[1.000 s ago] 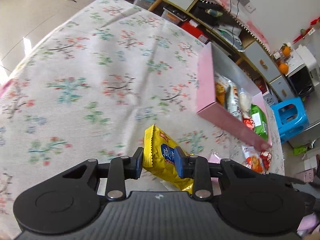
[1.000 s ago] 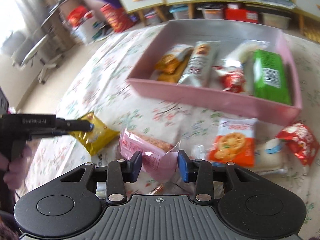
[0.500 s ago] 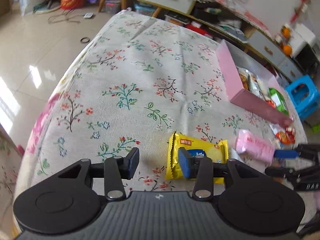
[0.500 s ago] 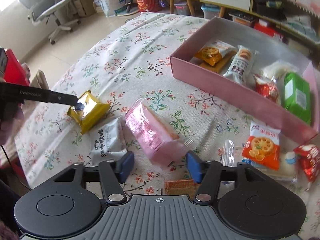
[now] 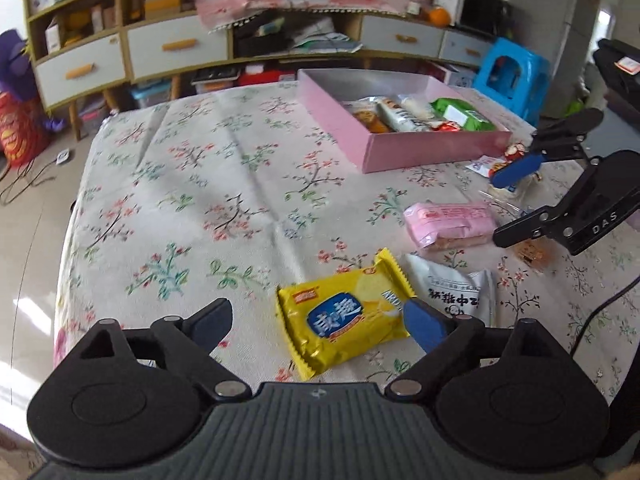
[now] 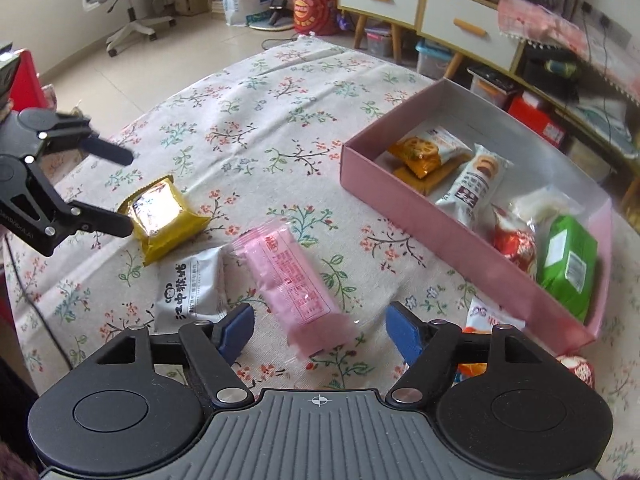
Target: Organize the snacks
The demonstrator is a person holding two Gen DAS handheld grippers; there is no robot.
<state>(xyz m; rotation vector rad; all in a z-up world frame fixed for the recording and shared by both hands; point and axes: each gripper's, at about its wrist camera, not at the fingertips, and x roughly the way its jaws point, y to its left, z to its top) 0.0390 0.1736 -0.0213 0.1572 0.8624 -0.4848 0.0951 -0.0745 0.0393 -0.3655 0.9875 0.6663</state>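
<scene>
Both sets of jaws just spread, pinching nothing; yellow packet (image 5: 344,320) and pink packet (image 6: 298,292) loose near pink box (image 6: 440,216), risking slipping on regrasp

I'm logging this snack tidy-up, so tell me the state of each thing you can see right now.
Left gripper: jaws open, just widened, yellow pack between, unpressed.
Right gripper: jaws open, just widened, over pink pack.
Yellow pack: flat on cloth.
Pink pack: flat on cloth.
White pack: flat.
Pink box: lidless, partly filled.

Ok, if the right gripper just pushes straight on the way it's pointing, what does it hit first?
Most likely the pink snack packet, lying on the tablecloth between the open fingers of the right gripper. Depth is hard to judge, but nothing else sits nearer in that line.
</scene>
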